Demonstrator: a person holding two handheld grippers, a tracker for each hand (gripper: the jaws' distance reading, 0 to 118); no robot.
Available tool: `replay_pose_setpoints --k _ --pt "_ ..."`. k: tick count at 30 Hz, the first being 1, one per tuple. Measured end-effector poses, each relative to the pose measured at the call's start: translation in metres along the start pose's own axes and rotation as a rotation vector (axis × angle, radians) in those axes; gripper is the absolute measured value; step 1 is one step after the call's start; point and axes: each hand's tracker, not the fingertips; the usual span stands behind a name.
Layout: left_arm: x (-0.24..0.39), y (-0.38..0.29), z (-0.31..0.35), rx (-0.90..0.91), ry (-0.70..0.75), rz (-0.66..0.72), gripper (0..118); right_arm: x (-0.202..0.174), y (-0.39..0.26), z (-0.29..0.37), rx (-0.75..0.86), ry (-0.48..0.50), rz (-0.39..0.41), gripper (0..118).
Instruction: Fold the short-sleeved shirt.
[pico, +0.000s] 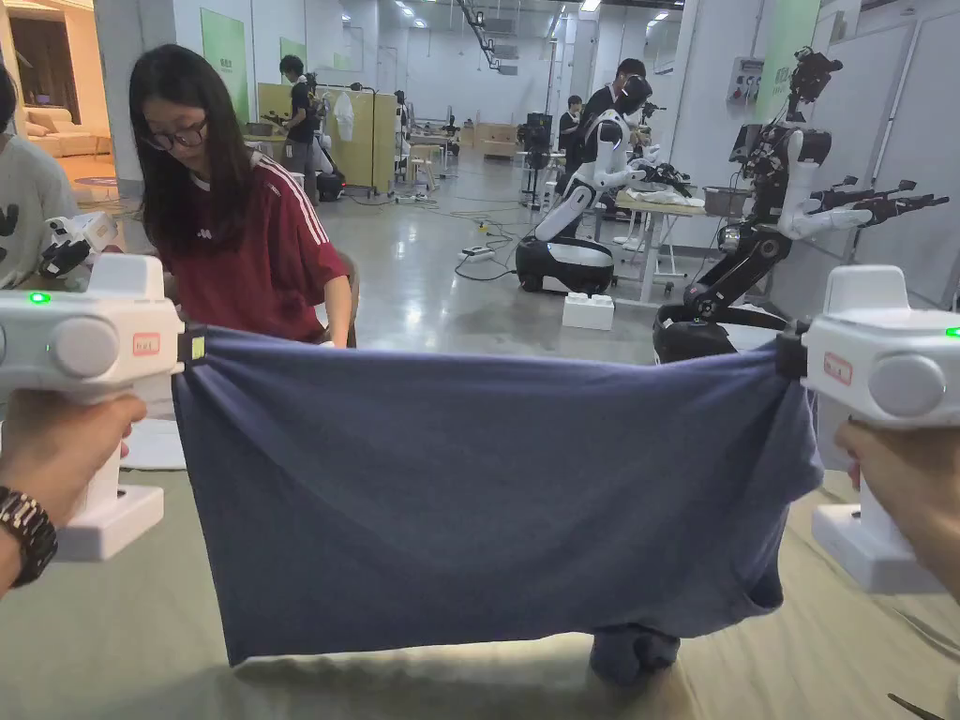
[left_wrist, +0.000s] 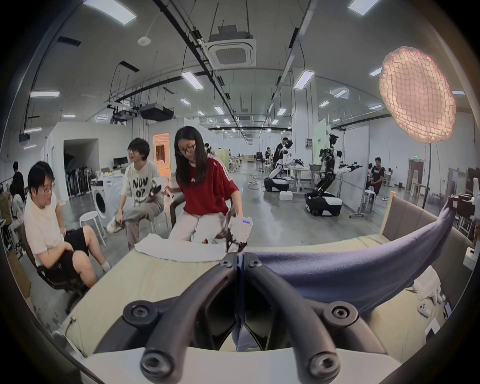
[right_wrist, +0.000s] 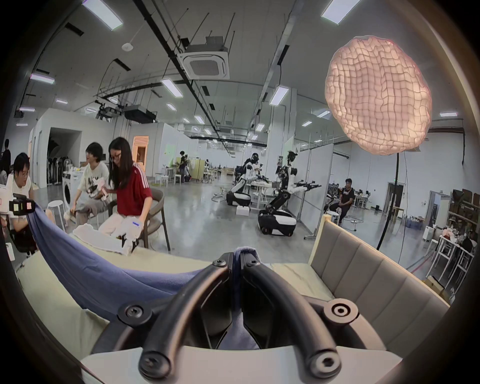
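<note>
Over the beige surface: everything below hangs or sits above it.
Beige padded surface (pico: 141, 637): spreads under the whole scene.
Blue shirt (pico: 487, 506): lifted and stretched wide between both grippers, upper edge sagging slightly, lower part bunched and touching the surface at the right.
White cloth (left_wrist: 179, 249): lies at the far edge, in front of a seated person in a red shirt (left_wrist: 210, 189).
Left gripper (left_wrist: 240, 262): jaws pinched tight on the shirt's left upper corner, fabric squeezed between them.
Right gripper (right_wrist: 237, 256): jaws likewise clamped on the right upper corner.
</note>
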Motion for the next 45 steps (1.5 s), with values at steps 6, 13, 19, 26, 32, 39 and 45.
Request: replay_pose_setpoints --k 6,13,19,26,32,39,45 --pt "-0.015 -0.054 0.023 -0.014 -0.030 0.043 0 -0.005 -0.051 0.045 -0.041 0.004 0.025 2" --pt "-0.037 -0.088 0.064 0.000 -0.059 0.022 0 0.003 -0.096 0.107 -0.071 0.006 0.033 2" --pt "-0.044 -0.143 0.118 -0.038 -0.070 0.003 0 0.004 -0.146 0.165 -0.135 0.012 0.011 2" --pt "-0.049 -0.237 0.170 -0.170 -0.058 -0.007 0 -0.001 -0.226 0.218 -0.275 0.017 -0.009 2" --pt "-0.055 -0.319 0.191 -0.337 -0.052 0.001 0 -0.007 -0.299 0.248 -0.443 0.017 -0.046 2" --pt "-0.036 -0.375 0.205 -0.516 -0.032 -0.056 0 -0.019 -0.372 0.254 -0.629 0.048 0.020 3" --pt "-0.032 -0.404 0.204 -0.584 -0.035 -0.129 9 -0.026 -0.412 0.249 -0.706 0.049 0.072 25"
